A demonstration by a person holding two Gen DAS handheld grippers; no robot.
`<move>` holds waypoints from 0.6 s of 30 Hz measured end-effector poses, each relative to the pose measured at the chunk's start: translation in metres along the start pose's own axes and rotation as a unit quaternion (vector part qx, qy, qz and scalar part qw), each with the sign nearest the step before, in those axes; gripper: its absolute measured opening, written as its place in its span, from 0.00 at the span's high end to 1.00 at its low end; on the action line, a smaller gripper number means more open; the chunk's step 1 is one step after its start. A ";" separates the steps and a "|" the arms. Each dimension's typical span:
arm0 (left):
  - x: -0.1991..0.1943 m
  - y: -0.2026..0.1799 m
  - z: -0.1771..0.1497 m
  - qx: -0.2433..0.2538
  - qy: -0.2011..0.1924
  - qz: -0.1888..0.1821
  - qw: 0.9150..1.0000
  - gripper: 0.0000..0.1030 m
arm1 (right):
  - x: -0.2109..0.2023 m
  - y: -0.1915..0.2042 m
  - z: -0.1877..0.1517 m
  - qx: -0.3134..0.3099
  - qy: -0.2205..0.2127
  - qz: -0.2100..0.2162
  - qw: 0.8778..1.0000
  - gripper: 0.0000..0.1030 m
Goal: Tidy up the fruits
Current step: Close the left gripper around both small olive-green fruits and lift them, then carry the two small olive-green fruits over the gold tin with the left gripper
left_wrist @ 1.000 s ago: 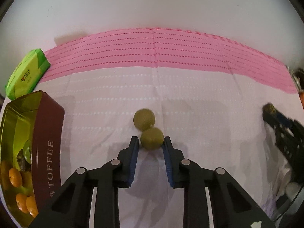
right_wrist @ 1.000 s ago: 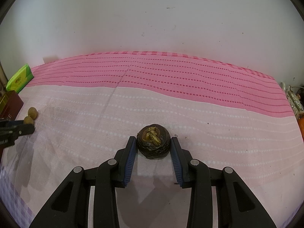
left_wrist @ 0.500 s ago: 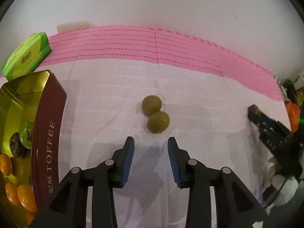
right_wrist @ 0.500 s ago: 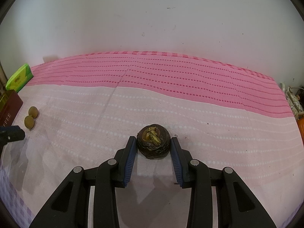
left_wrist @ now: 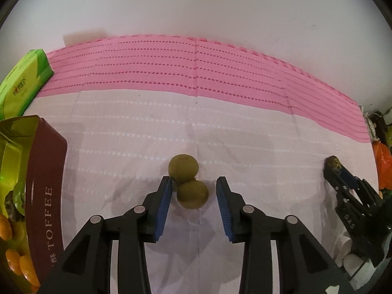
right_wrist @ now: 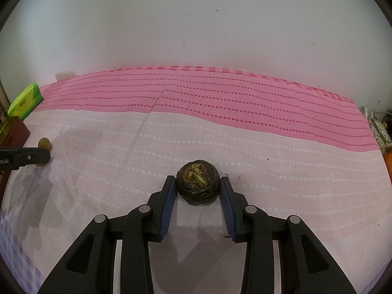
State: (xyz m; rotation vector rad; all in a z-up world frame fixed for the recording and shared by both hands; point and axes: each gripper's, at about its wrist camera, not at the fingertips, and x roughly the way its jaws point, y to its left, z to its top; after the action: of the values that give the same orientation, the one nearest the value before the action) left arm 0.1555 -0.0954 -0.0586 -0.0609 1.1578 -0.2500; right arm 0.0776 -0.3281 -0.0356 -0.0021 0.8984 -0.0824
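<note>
The left hand-held gripper (left_wrist: pixel 192 192) points down at two small olive-green fruits (left_wrist: pixel 183 167) that touch each other on the pale pink cloth (left_wrist: pixel 147 127). Its jaws stand a bit apart, w/ the near green fruit (left_wrist: pixel 192 194) between the blue pads; the left pad sits right beside both fruits, the right pad clear of them, so no pinch. The jaws have just been opening, fruit between them.

Left of this stands a maroon "TOFFEE" tin (left_wrist: pixel 46 196), open, w/ orange fruits (left_wrist: pixel 14 262) and a darker one inside. A green packet (left_wrist: pixel 22 83) lies at far left on the bright pink stripe.

The right hand-held gripper (right_wrist: pixel 198 187) is pinching a dark brown wrinkled fruit (right_wrist: pixel 198 186) w/ a yellowish top, both pads against its sides, resting on the cloth. In the left view this gripper shows at the right edge, well apart from the green pair.
</note>
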 end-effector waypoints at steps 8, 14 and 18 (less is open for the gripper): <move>0.000 0.002 0.000 0.024 -0.004 0.011 1.000 0.78 | 0.000 0.000 0.000 0.000 0.000 0.000 1.000 0.63; -0.006 0.005 -0.009 0.034 0.002 0.016 0.999 0.78 | 0.001 0.000 -0.001 0.000 0.000 0.000 1.000 0.63; -0.012 0.008 -0.019 0.041 0.008 0.018 0.999 0.78 | 0.001 0.000 -0.001 0.000 0.000 0.000 1.000 0.63</move>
State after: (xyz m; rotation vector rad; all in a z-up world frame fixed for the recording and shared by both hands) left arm 0.1346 -0.0838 -0.0568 0.0339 1.1616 -0.2662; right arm 0.0774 -0.3281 -0.0365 -0.0017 0.8979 -0.0829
